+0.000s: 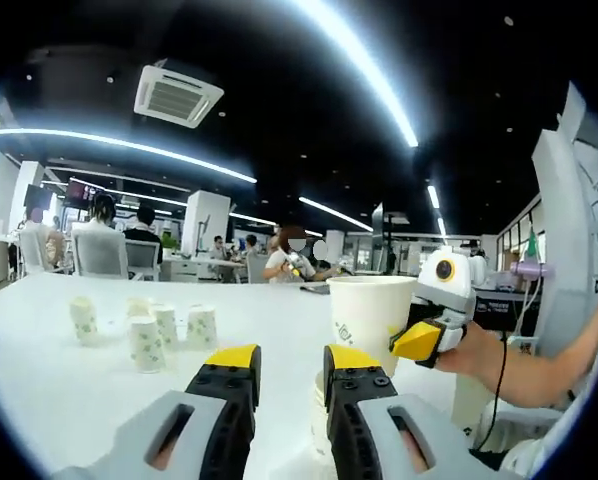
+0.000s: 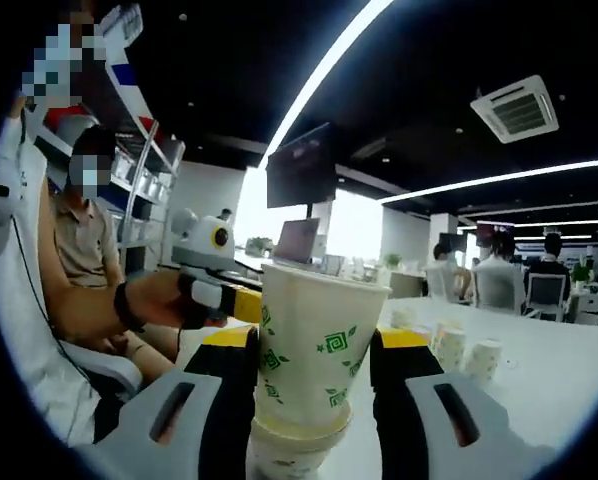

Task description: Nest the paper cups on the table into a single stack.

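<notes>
Between the yellow-tipped jaws of the right gripper (image 2: 309, 345), in the right gripper view, stands a white paper cup (image 2: 314, 345) with green leaf prints, upright and nested into the mouth of a second cup (image 2: 291, 452) at 6 o'clock below it. The jaws stand close at either side of the upper cup's wall, but whether they press it cannot be told. At 9 o'clock a hand holds the left gripper (image 2: 214, 265) just beside the cup's rim.

In the left gripper view, the left gripper (image 1: 291, 362) has its jaws a narrow gap apart with nothing between them; the cup stack (image 1: 369, 315) rises just past them at 1 o'clock, with the right gripper (image 1: 431, 335) against its side. At 9 o'clock, well apart, a cluster of loose paper cups (image 1: 149, 335) stands on the white table (image 1: 39, 390). Seated people and office chairs lie beyond.
</notes>
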